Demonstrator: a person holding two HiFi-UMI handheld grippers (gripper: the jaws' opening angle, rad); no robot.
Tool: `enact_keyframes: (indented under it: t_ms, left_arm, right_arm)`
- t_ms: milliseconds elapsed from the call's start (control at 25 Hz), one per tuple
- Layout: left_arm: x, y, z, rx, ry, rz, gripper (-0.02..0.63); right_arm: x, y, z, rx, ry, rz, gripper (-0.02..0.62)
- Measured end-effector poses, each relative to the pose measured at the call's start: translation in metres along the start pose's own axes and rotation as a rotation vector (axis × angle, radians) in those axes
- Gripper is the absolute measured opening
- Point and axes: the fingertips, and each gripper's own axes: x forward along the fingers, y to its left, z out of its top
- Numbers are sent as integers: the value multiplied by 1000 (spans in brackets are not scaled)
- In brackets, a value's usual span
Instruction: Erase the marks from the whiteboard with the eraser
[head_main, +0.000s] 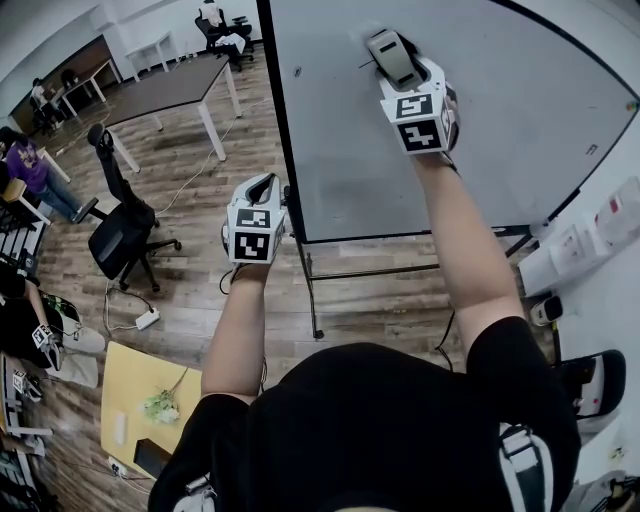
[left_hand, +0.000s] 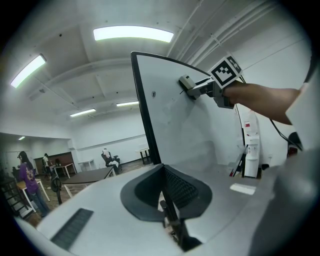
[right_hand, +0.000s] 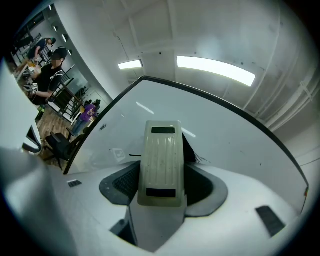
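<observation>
Garment: black T-shirt (head_main: 400, 430), short sleeves (head_main: 505, 345) ending above the elbow.
Left gripper (head_main: 268, 184): smooth white moulded shell; dark grey pads (left_hand: 182, 189) with a fine cross-hatched face; dark ribbed rectangular inset on the shell.
Right gripper (head_main: 392, 58): same white shell, dark grey mesh-textured pads, dark rectangular inset.
Marker cubes (head_main: 252, 232): one per gripper, white faces bearing black square patterns.

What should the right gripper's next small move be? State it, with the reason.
Probably slide the eraser a little to its left across the whiteboard. The right gripper is shut on it, apparently against the board, and a short dark stroke lies just beside its left edge, unerased.
</observation>
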Motion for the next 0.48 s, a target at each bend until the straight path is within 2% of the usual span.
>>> enact_keyframes:
  t_ms: [480]
  left_arm:
    - [-2,8,-12,-7,19,2,11]
  right_arm:
    - [9,37,15,-47,-13,35,250]
